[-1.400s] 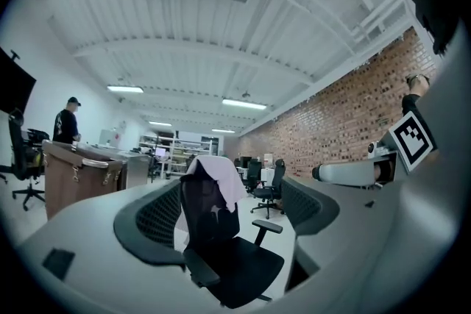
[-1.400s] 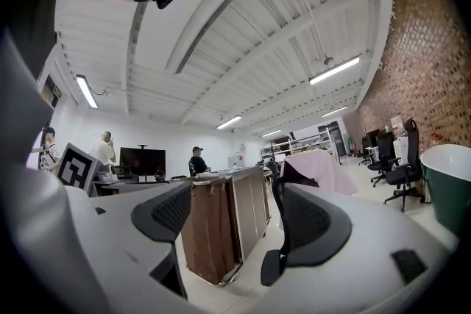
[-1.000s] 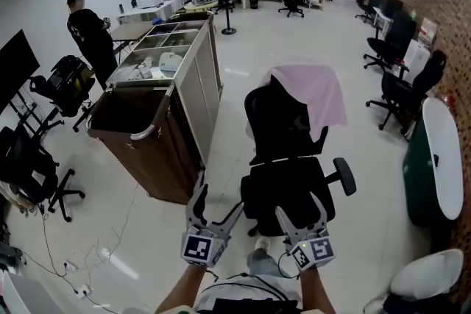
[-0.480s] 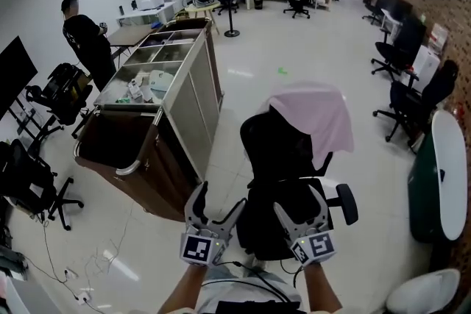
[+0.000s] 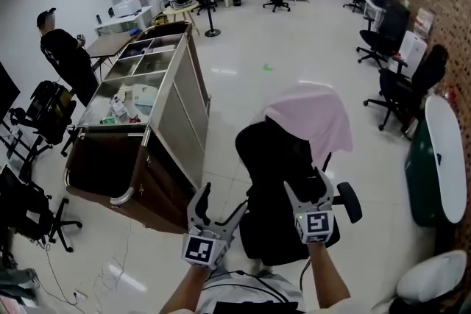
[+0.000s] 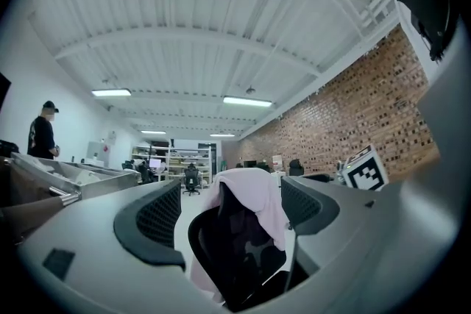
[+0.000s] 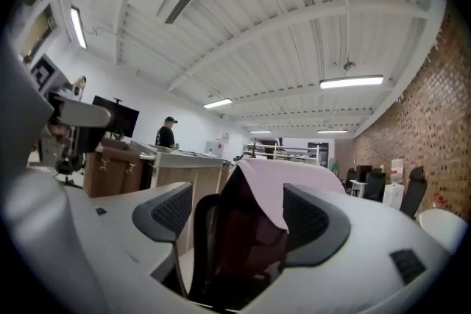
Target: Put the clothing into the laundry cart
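- The cloth [image 5: 309,118], pink, is draped over the top of the chair [image 5: 276,158], with most of it hanging down the far side and right edge of the back. It is well apart from the cart [image 5: 180,95], which stands to the left.
- The cloth is judged soft, light and limp. It can be expected to sag and fold when lifted, and it could catch on the chair back. Nothing about it looks fragile or slippery.
- A hold is best taken on the fabric lying over the top edge of the back, where a fold can be pinched between the pads. If only a hanging hem were pinched, the rest would probably trail.
- The left gripper [image 5: 221,202] is held low, short of the chair. Its jaws are spread and nothing is gripped.
- The right gripper [image 5: 305,184] is held in front of the chair back, below the cloth and not touching it. Its jaws are spread wide and nothing lies between the pads.
- The brown bag [image 5: 151,191] at the cart's near end is open, and no cloth is seen in it. The task is judged not yet begun.
- Against the earlier frames, the chair and cloth are seen nearer. The right gripper has been raised from beside the left one toward the chair back. The left gripper is kept about where it was, the cloth lies as it did, and both pairs of jaws are as wide as before.
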`<action>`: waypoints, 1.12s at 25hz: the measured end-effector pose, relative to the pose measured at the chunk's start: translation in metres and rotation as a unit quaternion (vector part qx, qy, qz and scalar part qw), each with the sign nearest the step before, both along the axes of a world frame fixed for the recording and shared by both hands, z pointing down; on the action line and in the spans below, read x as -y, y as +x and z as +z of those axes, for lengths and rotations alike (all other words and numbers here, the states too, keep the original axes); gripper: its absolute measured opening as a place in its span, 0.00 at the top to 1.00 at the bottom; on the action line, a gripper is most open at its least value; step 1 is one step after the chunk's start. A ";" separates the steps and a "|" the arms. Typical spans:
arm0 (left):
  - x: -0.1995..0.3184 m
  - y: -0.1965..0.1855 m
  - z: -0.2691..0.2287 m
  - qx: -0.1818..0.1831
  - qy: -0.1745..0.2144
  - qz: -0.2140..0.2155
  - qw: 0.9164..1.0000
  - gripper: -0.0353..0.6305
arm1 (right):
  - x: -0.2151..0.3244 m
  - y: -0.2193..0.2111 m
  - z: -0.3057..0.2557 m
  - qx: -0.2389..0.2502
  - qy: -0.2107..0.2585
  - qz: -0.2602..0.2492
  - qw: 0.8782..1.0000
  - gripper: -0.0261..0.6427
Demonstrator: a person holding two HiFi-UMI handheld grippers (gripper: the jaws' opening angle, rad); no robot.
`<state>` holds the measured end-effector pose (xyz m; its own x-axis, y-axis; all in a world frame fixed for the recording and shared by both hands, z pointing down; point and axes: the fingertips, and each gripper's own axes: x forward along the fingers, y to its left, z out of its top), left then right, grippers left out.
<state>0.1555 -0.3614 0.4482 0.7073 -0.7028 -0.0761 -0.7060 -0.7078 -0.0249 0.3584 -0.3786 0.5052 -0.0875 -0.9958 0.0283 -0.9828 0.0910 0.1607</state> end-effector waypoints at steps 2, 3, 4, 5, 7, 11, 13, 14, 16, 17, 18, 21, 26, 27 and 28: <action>0.012 -0.011 0.006 0.001 -0.001 -0.008 1.000 0.34 | 0.037 0.012 0.000 -0.029 -0.004 0.014 0.999 0.36; 0.017 -0.015 0.007 0.000 -0.003 -0.009 1.000 0.34 | 0.056 0.017 0.003 -0.043 -0.009 0.017 0.999 0.36; 0.022 -0.019 0.009 0.002 -0.004 -0.009 1.000 0.34 | 0.076 0.021 0.008 -0.054 -0.018 0.020 0.998 0.36; 0.026 -0.022 0.011 0.005 -0.005 -0.008 1.000 0.34 | 0.096 0.025 0.014 -0.063 -0.030 0.021 0.997 0.36; 0.033 -0.027 0.010 0.004 -0.017 -0.008 1.000 0.34 | 0.133 0.032 0.029 -0.078 -0.056 0.028 0.995 0.36; 0.043 -0.041 0.017 0.007 -0.038 -0.016 0.999 0.34 | 0.189 0.052 0.052 -0.108 -0.099 0.055 0.988 0.37; 0.047 -0.046 0.024 0.009 -0.052 -0.022 0.998 0.34 | 0.207 0.059 0.057 -0.102 -0.109 0.062 0.987 0.41; 0.049 -0.049 0.028 0.008 -0.058 -0.026 0.998 0.34 | 0.214 0.060 0.058 -0.097 -0.112 0.060 0.987 0.42; 0.055 -0.056 0.035 0.006 -0.064 -0.034 0.997 0.34 | 0.218 0.055 0.058 -0.100 -0.114 0.051 0.987 0.45; 0.059 -0.061 0.041 0.010 -0.059 -0.038 0.998 0.34 | 0.217 0.051 0.059 -0.104 -0.112 0.048 0.987 0.53; 0.063 -0.067 0.048 0.016 -0.050 -0.041 0.998 0.34 | 0.215 0.049 0.060 -0.104 -0.107 0.049 0.988 0.59; 0.071 -0.070 0.051 0.016 -0.048 -0.041 0.998 0.34 | 0.210 0.059 0.058 -0.082 -0.090 0.074 0.990 0.86; 0.076 -0.070 0.049 0.009 -0.043 -0.035 0.998 0.34 | 0.207 0.090 -0.010 -0.039 -0.009 0.096 0.995 0.92; 0.077 -0.070 0.045 0.003 -0.046 -0.035 0.998 0.34 | 0.209 0.095 -0.034 -0.026 0.016 0.092 0.995 0.92; 0.079 -0.071 0.045 -0.001 -0.046 -0.036 0.998 0.34 | 0.214 0.098 -0.060 -0.017 0.037 0.084 0.996 0.92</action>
